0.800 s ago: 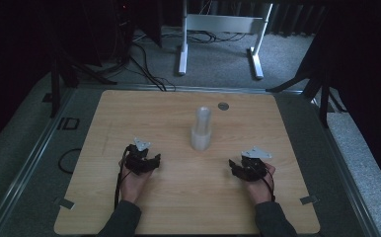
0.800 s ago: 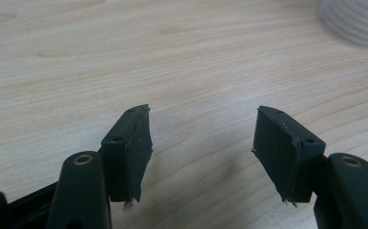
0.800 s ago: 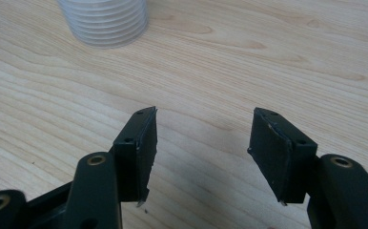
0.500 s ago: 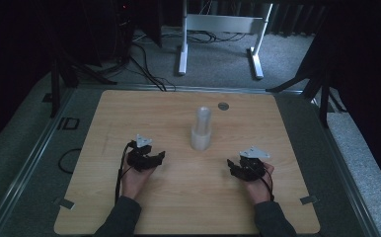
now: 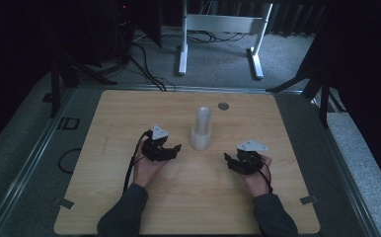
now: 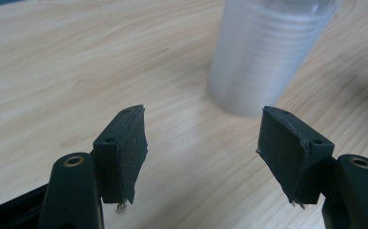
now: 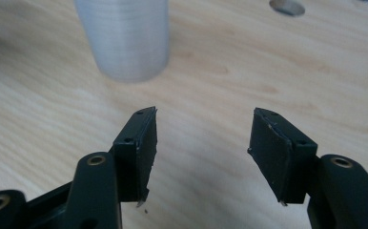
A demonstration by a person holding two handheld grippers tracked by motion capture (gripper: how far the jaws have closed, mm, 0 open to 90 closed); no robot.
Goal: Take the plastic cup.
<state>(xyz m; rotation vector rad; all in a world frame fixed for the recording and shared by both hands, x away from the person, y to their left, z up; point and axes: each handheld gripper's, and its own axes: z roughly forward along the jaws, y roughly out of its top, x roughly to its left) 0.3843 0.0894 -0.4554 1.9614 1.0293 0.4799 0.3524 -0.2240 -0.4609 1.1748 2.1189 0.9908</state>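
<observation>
— Where's the stack of clear plastic cups?
— Upright near the middle of the wooden table, between both grippers, touched by neither. Its top is cut off in both gripper views, and the cup count blurs together.
— And the left gripper?
— Beside the stack, jaws apart with only bare table between them.
— The right gripper?
— Farther off, also parted and empty. A small grey disc lies beyond the stack; what it is I cannot tell.
</observation>
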